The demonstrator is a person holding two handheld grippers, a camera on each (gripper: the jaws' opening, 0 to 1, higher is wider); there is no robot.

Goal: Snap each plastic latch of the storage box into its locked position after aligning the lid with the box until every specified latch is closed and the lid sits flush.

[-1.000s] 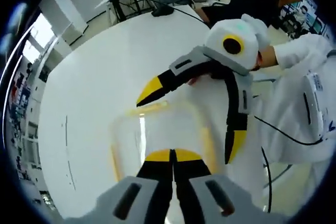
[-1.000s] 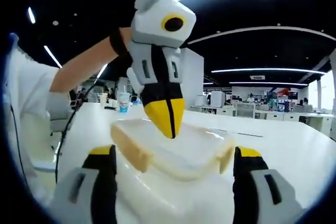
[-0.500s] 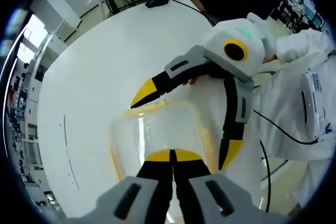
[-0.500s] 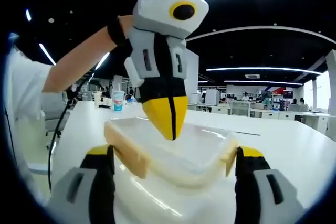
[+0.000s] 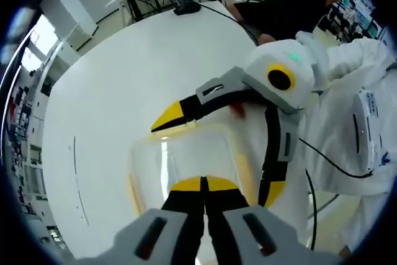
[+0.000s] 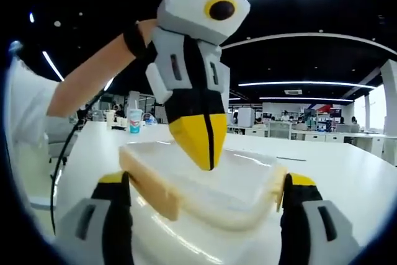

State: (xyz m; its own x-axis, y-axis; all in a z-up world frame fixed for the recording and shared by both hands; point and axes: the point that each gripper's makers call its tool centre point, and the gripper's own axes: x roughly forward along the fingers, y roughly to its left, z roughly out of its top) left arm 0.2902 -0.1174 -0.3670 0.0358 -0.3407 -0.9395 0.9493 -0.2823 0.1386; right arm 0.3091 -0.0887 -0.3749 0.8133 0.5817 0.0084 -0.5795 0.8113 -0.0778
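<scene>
A: Where is the box (image 5: 186, 166) sitting?

B: On the white table (image 5: 111, 91), lid (image 6: 205, 172) on. The left tongs (image 5: 204, 184), clenched with nothing between them, are pressing down on the lid's middle. The right tongs (image 6: 201, 184) are spread wide, straddling the box ends.

A: Progress?

B: Lid is looking aligned. In the right gripper view the yellow latches (image 6: 152, 187) are angling outward, so I am judging them unsnapped. All latching remains.

A: Change from a second ago?

B: Little. The right tongs are sitting slightly lower around the box; the left tongs are staying clamped on the lid.
</scene>
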